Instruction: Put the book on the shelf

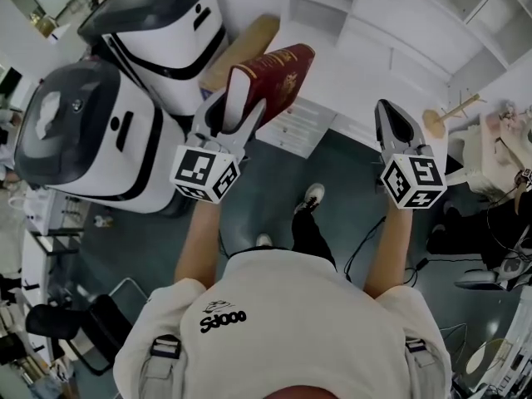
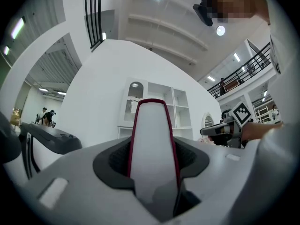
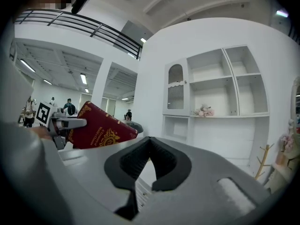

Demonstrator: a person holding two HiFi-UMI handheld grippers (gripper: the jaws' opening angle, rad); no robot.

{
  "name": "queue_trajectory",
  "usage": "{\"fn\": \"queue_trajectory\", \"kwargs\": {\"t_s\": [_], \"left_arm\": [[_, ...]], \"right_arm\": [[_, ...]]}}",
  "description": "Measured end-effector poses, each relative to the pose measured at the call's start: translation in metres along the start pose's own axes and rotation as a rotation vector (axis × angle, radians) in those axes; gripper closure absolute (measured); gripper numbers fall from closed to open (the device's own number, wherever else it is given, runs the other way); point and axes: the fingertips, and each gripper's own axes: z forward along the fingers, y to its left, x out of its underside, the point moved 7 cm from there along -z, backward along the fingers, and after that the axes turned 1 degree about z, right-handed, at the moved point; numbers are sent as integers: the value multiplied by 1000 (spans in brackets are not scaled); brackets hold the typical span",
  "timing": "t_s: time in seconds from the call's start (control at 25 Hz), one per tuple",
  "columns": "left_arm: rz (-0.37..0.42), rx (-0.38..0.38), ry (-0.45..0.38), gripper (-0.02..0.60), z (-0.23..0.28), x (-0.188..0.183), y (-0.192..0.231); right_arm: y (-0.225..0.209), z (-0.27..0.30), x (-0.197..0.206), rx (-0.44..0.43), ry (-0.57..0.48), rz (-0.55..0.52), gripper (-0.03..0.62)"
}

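Note:
A dark red hardback book (image 1: pixel 278 77) with gold print is gripped at its lower end by my left gripper (image 1: pixel 239 102), tilted up and to the right. In the left gripper view its white page edge (image 2: pixel 151 125) stands upright between the jaws, with red covers on both sides. The white shelf unit (image 1: pixel 399 23) stands ahead on the right, with open compartments (image 3: pixel 220 97). My right gripper (image 1: pixel 391 119) hovers to the right of the book, shut with nothing in it. From the right gripper view (image 3: pixel 149 146) the book (image 3: pixel 101 132) shows at the left.
Two large white-and-black machines (image 1: pixel 91 131) (image 1: pixel 166 23) stand close on the left. A low white slatted panel (image 1: pixel 291 127) sits under the book. A wooden stand (image 1: pixel 453 110) is at the right. Pink flowers (image 3: pixel 204 110) lie on a shelf. Cables run across the floor by the person's feet (image 1: pixel 312 196).

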Motion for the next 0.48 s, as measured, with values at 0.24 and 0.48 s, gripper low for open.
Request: {"fn": "queue_trajectory", "kwargs": {"t_s": [0.24, 0.48], "left_arm": [[23, 5, -8, 342, 84, 10, 12], [42, -10, -3, 342, 170, 13, 24]], "right_arm": [[-70, 51, -2, 1, -35, 14, 592], [-132, 109, -5, -57, -32, 1, 592]]}}
